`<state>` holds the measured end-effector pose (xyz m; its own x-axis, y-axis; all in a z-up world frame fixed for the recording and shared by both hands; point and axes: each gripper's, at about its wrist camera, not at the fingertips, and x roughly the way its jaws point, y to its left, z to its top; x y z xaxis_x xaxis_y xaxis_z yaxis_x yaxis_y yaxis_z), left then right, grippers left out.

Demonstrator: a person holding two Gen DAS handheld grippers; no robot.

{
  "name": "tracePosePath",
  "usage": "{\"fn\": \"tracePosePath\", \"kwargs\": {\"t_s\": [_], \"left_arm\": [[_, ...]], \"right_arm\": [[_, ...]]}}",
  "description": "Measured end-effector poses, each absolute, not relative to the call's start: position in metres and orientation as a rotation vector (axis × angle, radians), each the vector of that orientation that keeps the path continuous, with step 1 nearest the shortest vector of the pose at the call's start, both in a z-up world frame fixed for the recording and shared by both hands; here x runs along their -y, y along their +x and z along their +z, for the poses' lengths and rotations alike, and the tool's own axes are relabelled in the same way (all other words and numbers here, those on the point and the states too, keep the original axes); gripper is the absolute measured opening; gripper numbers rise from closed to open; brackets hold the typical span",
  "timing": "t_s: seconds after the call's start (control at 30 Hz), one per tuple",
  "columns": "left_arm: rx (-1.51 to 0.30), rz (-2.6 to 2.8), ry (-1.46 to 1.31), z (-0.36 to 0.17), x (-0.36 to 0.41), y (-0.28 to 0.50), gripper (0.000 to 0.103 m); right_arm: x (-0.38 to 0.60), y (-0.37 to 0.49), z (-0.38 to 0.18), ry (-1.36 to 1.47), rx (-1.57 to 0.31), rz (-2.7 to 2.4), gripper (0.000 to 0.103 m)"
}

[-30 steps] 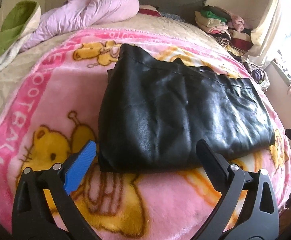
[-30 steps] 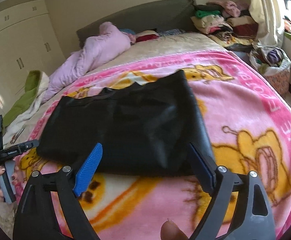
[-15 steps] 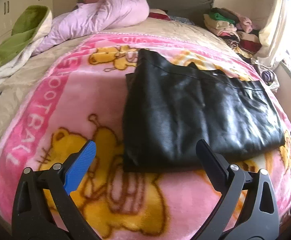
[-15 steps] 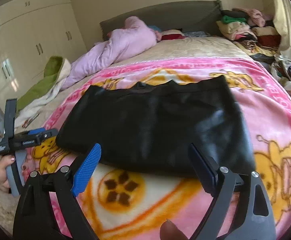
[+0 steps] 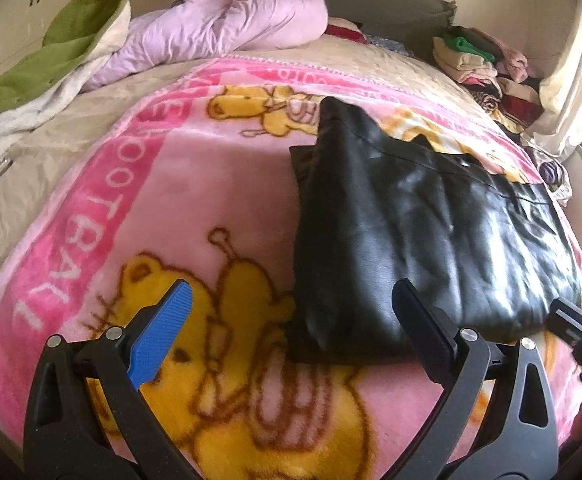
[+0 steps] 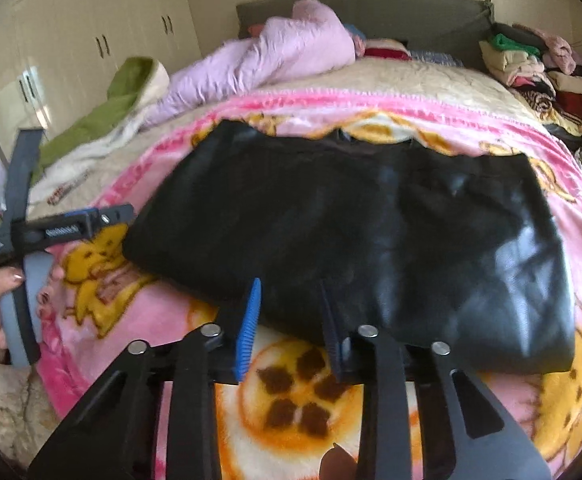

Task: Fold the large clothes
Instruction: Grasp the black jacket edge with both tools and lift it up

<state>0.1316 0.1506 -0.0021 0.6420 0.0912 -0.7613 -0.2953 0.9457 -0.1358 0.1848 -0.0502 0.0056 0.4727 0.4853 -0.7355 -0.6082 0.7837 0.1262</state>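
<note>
A black leather-like garment (image 5: 431, 240) lies folded into a flat rectangle on the pink cartoon-bear blanket (image 5: 151, 208). My left gripper (image 5: 291, 286) hovers open over the blanket at the garment's near left corner, with nothing between its fingers. In the right wrist view the garment (image 6: 351, 220) fills the middle. My right gripper (image 6: 290, 284) sits at its near edge, jaws closing to a narrow gap. The garment's edge shows between the tips, but no fabric is visibly pinched. A hand holds the left gripper (image 6: 63, 232) at the left of that view.
A lilac duvet (image 5: 231, 28) and a green-and-cream blanket (image 5: 51, 60) are heaped at the head and left of the bed. Folded clothes (image 5: 479, 60) are stacked at the far right corner. Wardrobe doors (image 6: 91, 40) line the left wall.
The right gripper's jaws went from wide open to a narrow gap, and it slid left along the garment's near edge. The left gripper moved left, so the garment now sits further right in its view.
</note>
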Motion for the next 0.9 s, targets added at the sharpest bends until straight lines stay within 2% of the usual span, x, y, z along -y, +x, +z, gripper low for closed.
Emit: {"fn": "tracePosePath", "kwargs": {"t_s": [0.13,0.33,0.57,0.63,0.67,0.83,0.9], "left_arm": [[-0.852,0.201,-0.296,-0.01,-0.155,0.139,0.094],[-0.899,0.139,-0.377,-0.034,-0.152,0.161,0.093],[-0.892,0.065,-0.456,-0.053,-0.147,0.18,0.093],[-0.875,0.033,-0.465,-0.052,-0.146,0.181,0.068],[-0.874,0.034,-0.457,-0.051,-0.143,0.181,0.067],[-0.842,0.036,-0.433,-0.037,-0.138,0.176,0.035],[-0.828,0.023,-0.439,-0.03,-0.139,0.176,0.03]], "right_arm": [[0.049,0.196,-0.016,-0.139,-0.91,0.64,0.02],[0.044,0.2,-0.042,-0.156,-0.946,0.614,0.02],[0.041,0.201,-0.041,-0.192,-0.955,0.616,0.019],[0.044,0.21,-0.025,-0.159,-0.959,0.651,0.018],[0.045,0.215,-0.015,-0.128,-0.936,0.66,0.018],[0.036,0.277,0.013,-0.045,-0.875,0.609,0.016],[0.027,0.311,0.013,-0.015,-0.901,0.585,0.013]]}}
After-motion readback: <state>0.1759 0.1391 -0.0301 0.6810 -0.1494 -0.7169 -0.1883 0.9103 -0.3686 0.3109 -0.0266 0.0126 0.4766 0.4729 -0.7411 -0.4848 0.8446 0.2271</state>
